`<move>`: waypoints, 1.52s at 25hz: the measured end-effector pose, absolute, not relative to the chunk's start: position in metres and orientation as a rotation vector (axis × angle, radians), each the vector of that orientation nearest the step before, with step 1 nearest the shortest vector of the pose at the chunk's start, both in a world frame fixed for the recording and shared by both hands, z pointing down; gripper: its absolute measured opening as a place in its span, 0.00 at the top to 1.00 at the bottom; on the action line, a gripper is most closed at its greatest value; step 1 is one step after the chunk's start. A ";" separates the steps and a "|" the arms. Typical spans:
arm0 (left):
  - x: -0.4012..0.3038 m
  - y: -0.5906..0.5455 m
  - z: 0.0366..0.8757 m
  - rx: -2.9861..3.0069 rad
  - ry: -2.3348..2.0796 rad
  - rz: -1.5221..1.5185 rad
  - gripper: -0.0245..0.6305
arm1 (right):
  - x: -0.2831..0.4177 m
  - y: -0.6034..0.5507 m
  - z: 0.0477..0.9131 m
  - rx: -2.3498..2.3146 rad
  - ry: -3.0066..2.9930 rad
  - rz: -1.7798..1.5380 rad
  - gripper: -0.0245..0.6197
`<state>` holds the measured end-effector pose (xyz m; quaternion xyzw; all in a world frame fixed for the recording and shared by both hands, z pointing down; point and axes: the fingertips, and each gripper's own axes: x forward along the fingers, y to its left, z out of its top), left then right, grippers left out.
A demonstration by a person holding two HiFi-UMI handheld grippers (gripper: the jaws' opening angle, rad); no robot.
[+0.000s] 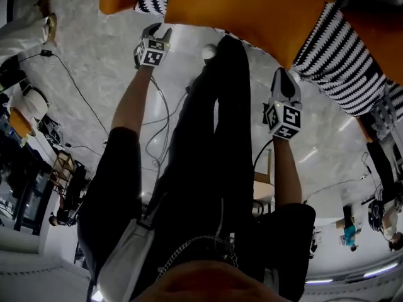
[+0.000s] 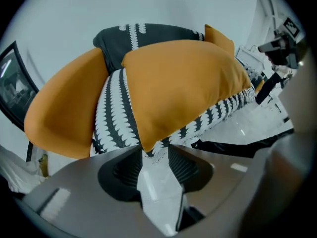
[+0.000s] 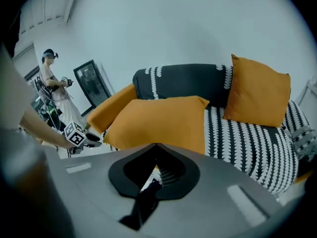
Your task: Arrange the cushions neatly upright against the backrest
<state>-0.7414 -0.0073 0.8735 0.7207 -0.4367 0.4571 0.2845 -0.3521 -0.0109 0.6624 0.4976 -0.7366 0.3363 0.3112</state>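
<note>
A large orange cushion point(image 1: 233, 8) lies flat over the front edge of the black-and-white patterned sofa point(image 3: 247, 138). Its corner sits right at the tips of my left gripper point(image 2: 151, 152), whose jaws stand apart without pressing on it. My right gripper point(image 3: 156, 155) is shut at the same cushion's point(image 3: 158, 120) front edge; whether it pinches fabric is hidden. In the head view the left gripper point(image 1: 156, 30) and right gripper point(image 1: 284, 79) both reach up under the cushion. A second orange cushion point(image 3: 257, 90) stands upright against the backrest. A third point(image 2: 64, 108) lies at the sofa's other end.
The person's dark-trousered legs point(image 1: 214, 143) stand between the two arms on a pale marbled floor point(image 1: 82, 49) crossed by cables. Another person point(image 3: 52, 78) with grippers stands far off by a dark door. A bench with equipment point(image 2: 277, 48) lies beyond the sofa's end.
</note>
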 end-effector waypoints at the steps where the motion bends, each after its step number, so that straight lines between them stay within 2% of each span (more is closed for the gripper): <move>1: -0.742 -0.004 0.882 1.930 -1.154 1.236 0.69 | -0.351 -0.006 0.669 1.319 -1.920 0.884 0.96; 5: -0.757 -0.002 0.901 1.868 -1.149 1.267 0.68 | -0.339 0.008 0.710 1.307 -1.776 0.827 0.95; 7: -0.761 -0.005 0.913 1.831 -1.137 1.278 0.64 | -0.328 0.007 0.738 1.261 -1.711 0.754 0.95; 8: -0.760 -0.007 0.920 1.816 -1.125 1.276 0.61 | -0.322 0.007 0.753 1.237 -1.676 0.734 0.90; 10: -0.760 -0.016 0.927 1.801 -1.122 1.261 0.60 | -0.311 0.009 0.780 1.209 -1.599 0.723 0.77; 15: -0.754 -0.030 0.928 1.827 -1.121 1.262 0.60 | -0.282 0.010 0.810 1.236 -1.488 0.760 0.71; 17: -0.749 -0.034 0.924 1.844 -1.109 1.269 0.64 | -0.278 0.007 0.808 1.237 -1.492 0.761 0.68; 23: -0.750 -0.039 0.918 1.878 -1.081 1.290 0.87 | -0.287 0.011 0.831 1.123 -1.462 0.736 0.62; 24: -0.751 -0.040 0.916 1.881 -1.081 1.289 0.88 | -0.289 0.010 0.834 1.116 -1.446 0.729 0.62; 31: -0.749 -0.037 0.895 1.856 -1.070 1.248 0.89 | -0.271 0.014 0.841 1.127 -1.317 0.757 0.64; 32: -0.749 -0.037 0.892 1.855 -1.064 1.252 0.89 | -0.267 0.014 0.843 1.129 -1.303 0.774 0.67; 34: -0.745 -0.039 0.884 1.859 -1.050 1.260 0.89 | -0.264 0.011 0.840 1.129 -1.288 0.780 0.88; 38: -0.739 -0.046 0.862 1.876 -1.030 1.274 0.89 | -0.267 -0.002 0.825 1.112 -1.316 0.755 0.93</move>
